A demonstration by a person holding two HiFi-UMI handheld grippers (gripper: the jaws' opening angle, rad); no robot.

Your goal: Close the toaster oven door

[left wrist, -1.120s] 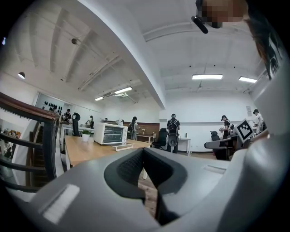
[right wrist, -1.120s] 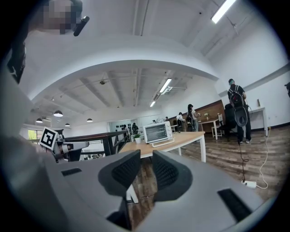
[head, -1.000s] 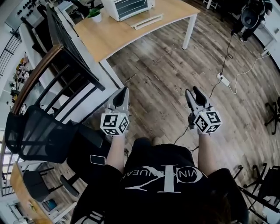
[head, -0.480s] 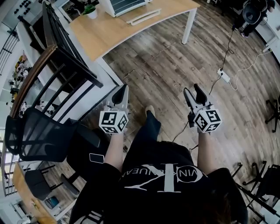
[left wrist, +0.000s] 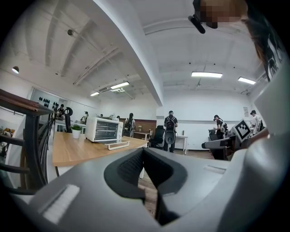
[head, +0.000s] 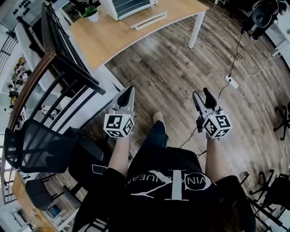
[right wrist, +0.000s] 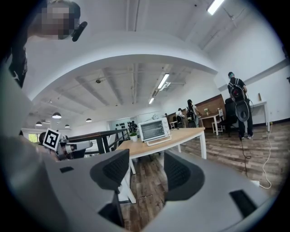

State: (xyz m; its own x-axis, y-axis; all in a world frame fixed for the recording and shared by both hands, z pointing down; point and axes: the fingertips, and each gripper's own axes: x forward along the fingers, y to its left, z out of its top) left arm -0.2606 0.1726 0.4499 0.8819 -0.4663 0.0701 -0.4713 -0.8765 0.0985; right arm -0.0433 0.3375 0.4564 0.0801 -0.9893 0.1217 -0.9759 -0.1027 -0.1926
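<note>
The jaws of the right gripper (head: 200, 92) are being opened wider, and nothing is seen between them. A leg (head: 156, 134) and a shoe (head: 158, 117) have been brought into sight just left of it.

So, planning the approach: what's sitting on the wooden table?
A white toaster oven with its door folded down, and a small potted plant beside it. The oven's inside cannot be seen.

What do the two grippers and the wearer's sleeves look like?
The left gripper and right gripper are grey and tapering, with black ribbed pads and a white cube of black square markers. The right one's jaws are opening, nothing between them. The person wears a black short-sleeved T-shirt, white print.
</note>
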